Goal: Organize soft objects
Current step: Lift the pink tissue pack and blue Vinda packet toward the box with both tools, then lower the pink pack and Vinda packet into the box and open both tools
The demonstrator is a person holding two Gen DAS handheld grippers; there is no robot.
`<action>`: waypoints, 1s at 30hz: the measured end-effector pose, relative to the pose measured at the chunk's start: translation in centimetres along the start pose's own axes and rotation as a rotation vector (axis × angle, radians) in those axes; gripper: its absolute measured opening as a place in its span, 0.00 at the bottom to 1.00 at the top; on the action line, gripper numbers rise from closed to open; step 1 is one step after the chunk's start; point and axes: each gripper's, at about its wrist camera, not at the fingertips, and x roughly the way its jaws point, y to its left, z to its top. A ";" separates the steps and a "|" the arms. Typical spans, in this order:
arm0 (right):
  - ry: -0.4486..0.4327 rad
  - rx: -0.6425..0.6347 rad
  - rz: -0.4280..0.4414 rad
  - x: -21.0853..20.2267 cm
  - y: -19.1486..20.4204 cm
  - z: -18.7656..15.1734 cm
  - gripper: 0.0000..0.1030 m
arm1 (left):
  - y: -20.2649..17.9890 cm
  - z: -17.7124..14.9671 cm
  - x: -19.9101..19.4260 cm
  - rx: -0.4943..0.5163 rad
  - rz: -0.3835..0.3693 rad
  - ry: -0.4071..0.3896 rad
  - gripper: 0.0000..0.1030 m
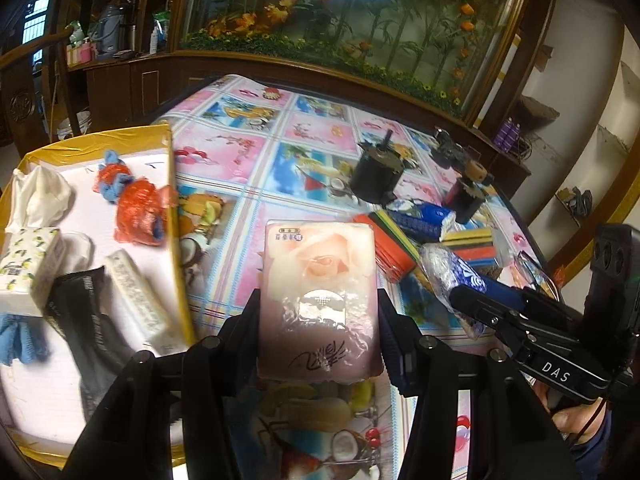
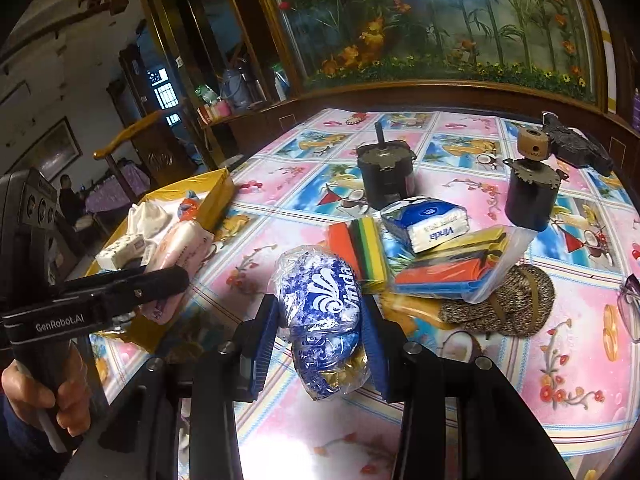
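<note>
My left gripper [image 1: 318,308] is shut on a pink tissue pack [image 1: 320,256] printed with a rose, held up above the flowered tablecloth. It shows at the left of the right wrist view as the left gripper [image 2: 164,280] with the pink pack [image 2: 180,252], close to the yellow-rimmed tray [image 2: 218,188]. The tray [image 1: 176,240] lies left of the pack and holds several tissue packs and a red and blue cloth [image 1: 134,204]. My right gripper [image 2: 320,314] is shut on a blue and white Vinda pack [image 2: 320,292], with both blue pads pressing its sides.
On the table beyond lie a second Vinda pack [image 2: 424,220], striped sponges [image 2: 364,252], a bag of coloured sponges [image 2: 452,272], a brown knitted piece [image 2: 512,300], two black motors [image 2: 384,176] [image 2: 528,196] and glasses [image 2: 630,300]. A chair [image 2: 128,140] stands behind the tray.
</note>
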 end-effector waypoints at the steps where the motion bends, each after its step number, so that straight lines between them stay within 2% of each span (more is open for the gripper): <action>1: 0.000 0.002 0.009 0.0 0.2 0.1 0.43 | 0.6 0.1 -0.4 -0.012 0.004 -0.008 0.50; 9: 0.003 0.031 0.107 1.1 3.0 1.2 0.43 | 5.9 0.8 -2.9 -0.108 0.055 -0.063 0.50; 19: 0.065 -0.038 0.176 5.5 11.5 4.9 0.43 | 14.5 1.0 -5.0 -0.255 0.148 -0.100 0.50; 25: 0.126 -0.058 0.195 10.2 16.3 7.3 0.43 | 17.1 1.2 -3.9 -0.286 0.172 -0.078 0.50; 30: 0.174 -0.029 0.195 14.1 18.1 8.9 0.43 | 17.6 1.0 -4.1 -0.288 0.163 -0.085 0.50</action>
